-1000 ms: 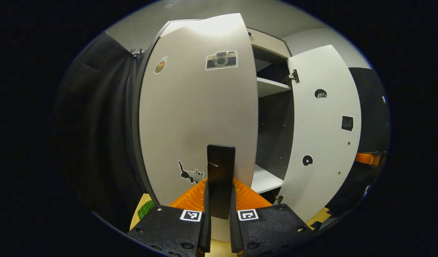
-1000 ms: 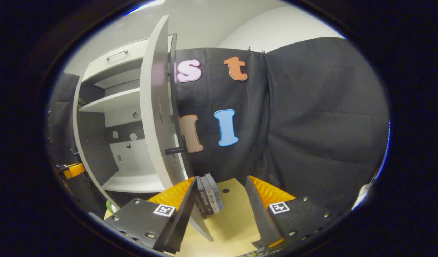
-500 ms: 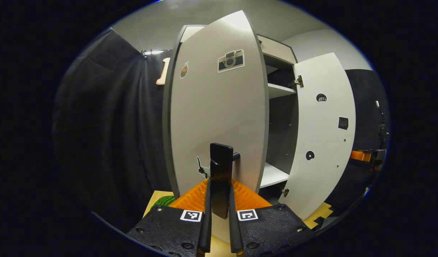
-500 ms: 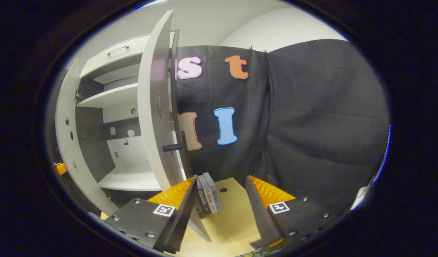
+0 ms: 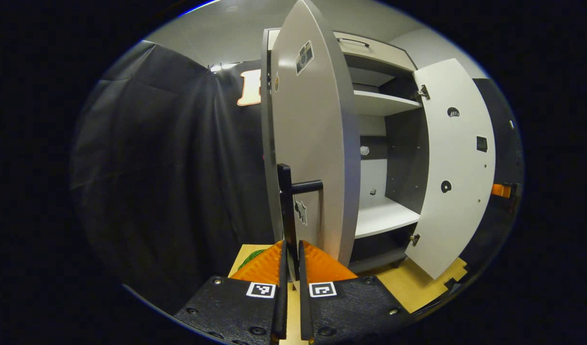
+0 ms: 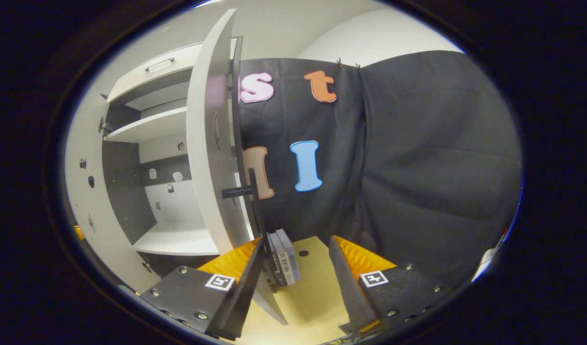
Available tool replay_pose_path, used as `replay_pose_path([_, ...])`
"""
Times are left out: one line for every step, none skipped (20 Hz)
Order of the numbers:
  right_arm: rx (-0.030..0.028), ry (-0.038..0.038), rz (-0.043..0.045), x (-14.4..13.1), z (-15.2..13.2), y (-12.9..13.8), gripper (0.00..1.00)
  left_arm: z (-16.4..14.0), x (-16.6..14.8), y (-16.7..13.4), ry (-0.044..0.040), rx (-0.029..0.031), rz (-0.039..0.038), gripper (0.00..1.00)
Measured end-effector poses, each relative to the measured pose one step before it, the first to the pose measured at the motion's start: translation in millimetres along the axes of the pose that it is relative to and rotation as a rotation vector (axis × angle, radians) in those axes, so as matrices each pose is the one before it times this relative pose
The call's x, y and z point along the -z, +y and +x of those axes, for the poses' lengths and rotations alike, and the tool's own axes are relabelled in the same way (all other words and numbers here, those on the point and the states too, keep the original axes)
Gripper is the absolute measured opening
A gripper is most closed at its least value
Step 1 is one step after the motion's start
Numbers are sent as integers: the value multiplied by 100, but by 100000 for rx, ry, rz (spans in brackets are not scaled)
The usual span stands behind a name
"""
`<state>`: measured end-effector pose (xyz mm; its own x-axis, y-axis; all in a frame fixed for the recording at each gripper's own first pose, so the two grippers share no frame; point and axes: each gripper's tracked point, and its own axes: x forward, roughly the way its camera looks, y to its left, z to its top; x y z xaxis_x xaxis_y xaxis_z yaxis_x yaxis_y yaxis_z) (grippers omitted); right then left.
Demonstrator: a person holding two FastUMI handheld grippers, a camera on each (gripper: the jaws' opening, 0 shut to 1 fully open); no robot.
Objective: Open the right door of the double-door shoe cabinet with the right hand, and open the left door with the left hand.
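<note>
While your left gripper clamps both fingers on the black bar handle of the left door, your right gripper hangs with fingers spread and empty beside the right door. Each door looks like a stiff, light panel on hinges, so hold the rigid handle and follow its arc. Beyond, the shoe cabinet stands open, shelves bare.
</note>
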<state>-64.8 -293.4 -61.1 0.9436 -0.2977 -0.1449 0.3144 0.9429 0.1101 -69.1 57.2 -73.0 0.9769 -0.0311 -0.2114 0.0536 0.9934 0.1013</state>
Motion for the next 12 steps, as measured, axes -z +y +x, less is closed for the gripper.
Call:
replay_pose_path([-10,78,-249,157,-71,-51,80,71,10,568,195,-1665,-1057,11])
replay_pose_path([-285,186,-34,135,-62,-61,80,77,29,727,227,-1735,-430,11])
replay_pose_path([-116,-10,100,41,-34,43,81,211,107,887,-236,-2222,-114,12])
replay_pose_path([85,181,-81,16,-29,-124,80,17,-48,856,26,-1670,-321,10])
replay_pose_path([403,122,-245,149,46,-201,80,250,50,766,330,-836,-1221,5])
replay_pose_path([447,-58,-158,-129,59,-173,80,-211,-224,-34,-528,1172,-3679,3])
replay_pose_path([168,2,-10,-54,27,-125,80,-129,1,-105,-229,552,-3305,2])
replay_pose_path([241,4,49,90,55,-51,80,-85,55,321,196,657,-1366,11])
replay_pose_path([272,-183,35,-170,35,-108,80,66,14,248,-794,800,-482,0])
replay_pose_path([-105,-43,-52,-95,155,-20,80,-12,-10,23,-277,606,120,4])
replay_pose_path([-67,85,-372,-60,29,10,80,38,24,91,-458,215,713,5])
replay_pose_path([-287,-63,-392,25,60,54,80,58,-35,10,-499,361,619,5])
